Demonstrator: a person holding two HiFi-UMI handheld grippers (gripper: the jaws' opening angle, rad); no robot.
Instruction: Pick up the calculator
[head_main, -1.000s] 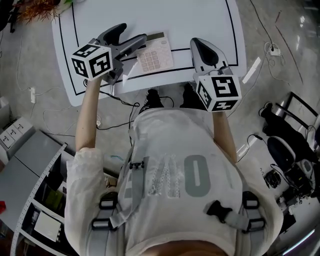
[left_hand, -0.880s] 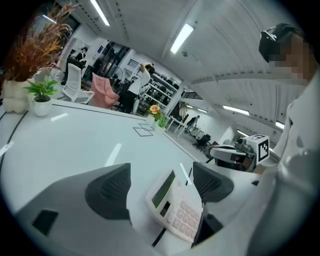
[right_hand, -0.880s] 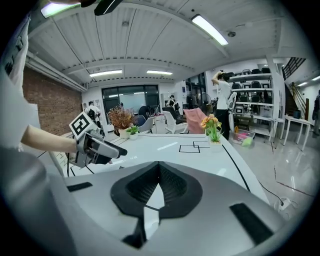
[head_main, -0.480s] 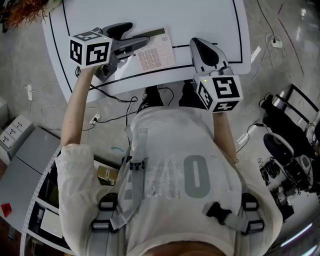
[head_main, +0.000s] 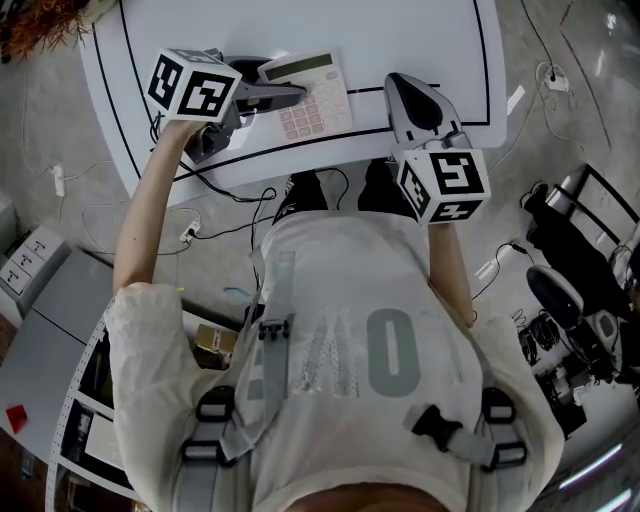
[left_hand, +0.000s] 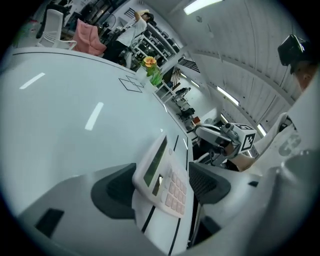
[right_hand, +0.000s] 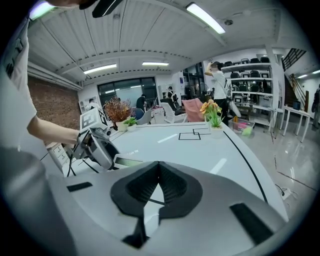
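The pale calculator (head_main: 305, 92) with pinkish keys lies near the front edge of the white table (head_main: 400, 35). In the left gripper view the calculator (left_hand: 161, 176) stands tilted between the two dark pads, display end up. My left gripper (head_main: 272, 84) has just been closing: one pad (left_hand: 116, 191) meets the calculator's left long edge and the other pad meets its right edge. My right gripper (head_main: 412, 98) hovers over the table to the calculator's right. It is shut (right_hand: 158, 169) with nothing in it.
Black lines (head_main: 420, 108) border the table top. Cables (head_main: 235, 200) hang under the front edge by the person's legs. Potted plants (right_hand: 214, 116) stand at the far side. Shelves and chairs stand beyond the table.
My left gripper has dropped and turned towards the calculator, and its jaws now flank it. The calculator has tipped up from lying flat. My right gripper has hardly moved.
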